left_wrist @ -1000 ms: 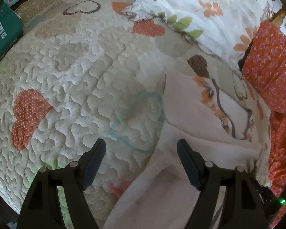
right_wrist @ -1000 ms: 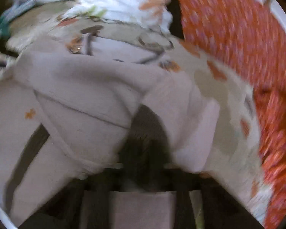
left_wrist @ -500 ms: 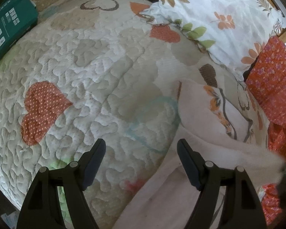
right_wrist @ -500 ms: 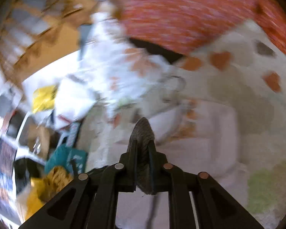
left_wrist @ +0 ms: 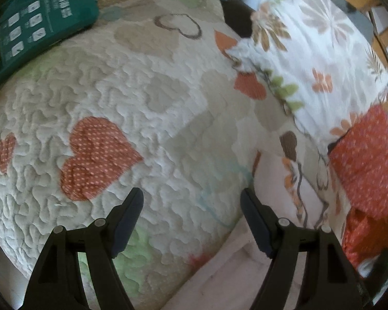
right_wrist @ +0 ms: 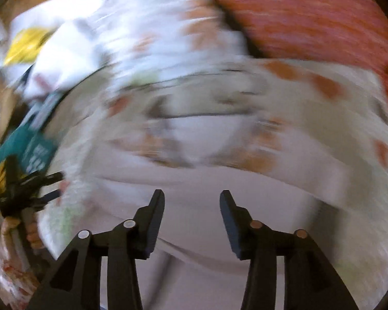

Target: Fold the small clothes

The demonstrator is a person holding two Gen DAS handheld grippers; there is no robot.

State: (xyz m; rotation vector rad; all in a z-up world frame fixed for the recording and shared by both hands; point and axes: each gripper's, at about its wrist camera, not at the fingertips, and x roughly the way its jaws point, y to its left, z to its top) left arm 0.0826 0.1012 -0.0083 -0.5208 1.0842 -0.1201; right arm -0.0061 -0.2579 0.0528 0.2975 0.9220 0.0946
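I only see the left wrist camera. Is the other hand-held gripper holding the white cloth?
Observer: No. The right hand-held gripper is opening with nothing between its fingers. The white cloth lies below it.
Operator: Does that camera see my gripper?
Observer: Yes. The left hand-held gripper shows at its left edge, open, with a hand holding it from below.

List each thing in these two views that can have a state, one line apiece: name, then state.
left gripper: open, nothing between its fingers
right gripper: jaws opening, nothing gripped
white garment: lying loose on the quilt
green package: lying at the quilt's edge
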